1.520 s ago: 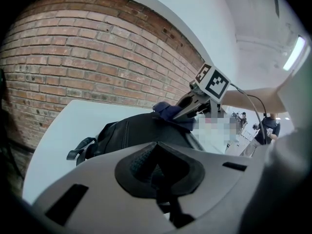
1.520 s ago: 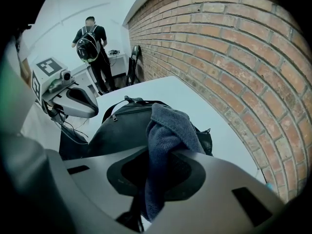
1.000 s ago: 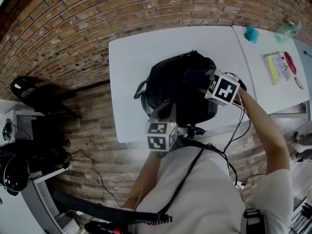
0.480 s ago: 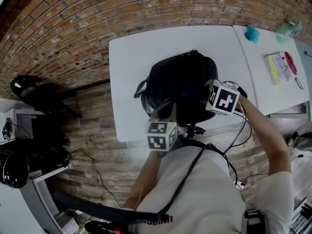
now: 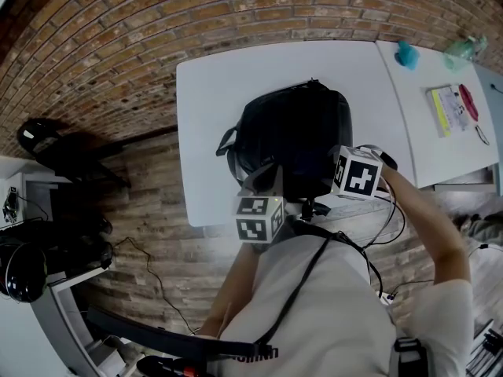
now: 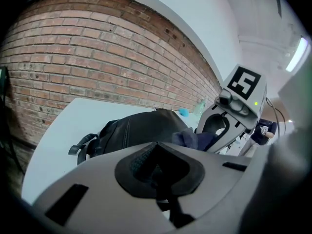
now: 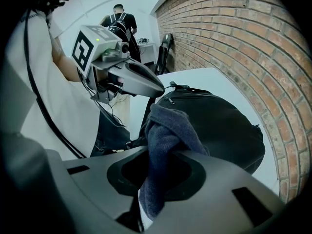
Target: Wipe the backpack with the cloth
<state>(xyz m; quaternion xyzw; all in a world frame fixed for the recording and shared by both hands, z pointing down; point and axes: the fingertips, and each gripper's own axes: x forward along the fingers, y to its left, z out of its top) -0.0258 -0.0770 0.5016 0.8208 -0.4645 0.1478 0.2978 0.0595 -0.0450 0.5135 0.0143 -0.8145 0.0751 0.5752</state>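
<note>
Backpack point(image 5: 291, 136) lies on the white bench point(image 5: 212, 93), stretching away from the person. Right hand-held gripper point(image 7: 156, 177), clamped on the cloth point(image 7: 168, 130), hovers at its near right edge; left hand-held gripper point(image 6: 158, 167), jaws together, sits at the near left edge.

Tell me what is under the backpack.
The backpack lies on the white table, which shows to its left and beyond it. The tabletop directly beneath the bag is covered by its body, so anything there cannot be seen.
</note>
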